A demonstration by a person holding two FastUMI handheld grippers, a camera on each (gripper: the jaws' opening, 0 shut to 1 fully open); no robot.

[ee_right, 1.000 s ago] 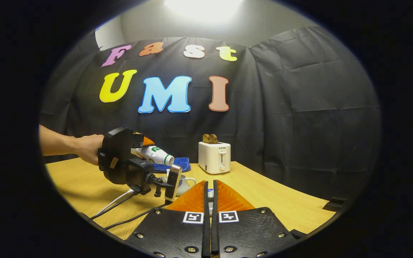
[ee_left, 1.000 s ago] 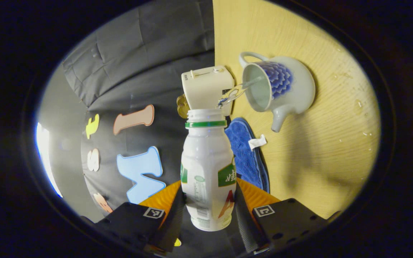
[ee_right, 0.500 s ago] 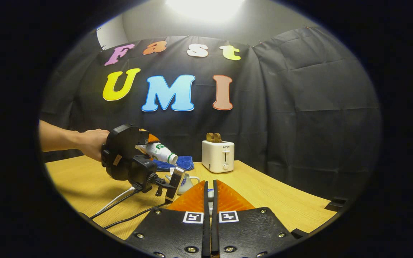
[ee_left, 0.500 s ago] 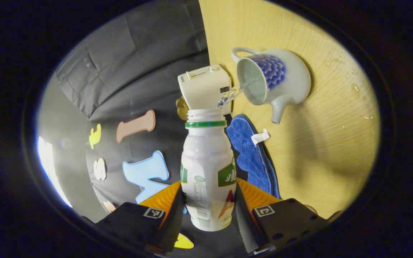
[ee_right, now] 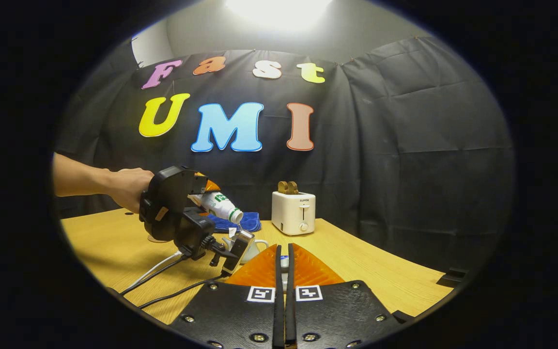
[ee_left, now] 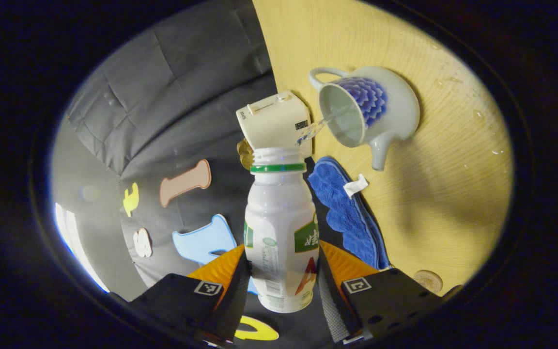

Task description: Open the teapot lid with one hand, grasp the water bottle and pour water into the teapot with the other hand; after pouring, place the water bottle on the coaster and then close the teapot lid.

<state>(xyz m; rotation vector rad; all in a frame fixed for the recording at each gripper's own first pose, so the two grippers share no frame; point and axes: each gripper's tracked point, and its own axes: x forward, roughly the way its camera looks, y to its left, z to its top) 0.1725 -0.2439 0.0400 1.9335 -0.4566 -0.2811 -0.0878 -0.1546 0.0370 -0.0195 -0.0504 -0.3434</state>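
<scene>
Since a second ago you have tipped the water bottle point(ee_left: 281, 228) further, its mouth now pointing more steeply down toward the teapot point(ee_left: 368, 111), and the coaster point(ee_left: 427, 280) has come into sight at the edge of the left gripper view.

Your left claw point(ee_left: 281, 276) grips the bottle by its lower body, both fingers pressed on its sides. A thin stream runs from the bottle's mouth into the teapot's open top, so the lid is off and pouring is under way. I judge the task roughly half done: you have yet to finish the pour, stand the bottle on the coaster and put the lid back.

Your right claw point(ee_right: 284, 264) has its fingers drawn together with something small and pale between the tips; it is probably the lid, but I cannot tell for sure.

From the left gripper view you get the stream, the teapot's inside, the blue cloth point(ee_left: 347, 213) beside it and drops on the desk point(ee_left: 443, 194). From the right gripper view you get your hand point(ee_right: 129, 186) holding the left claw above the teapot, with the toaster point(ee_right: 292, 212) at the far side.
</scene>
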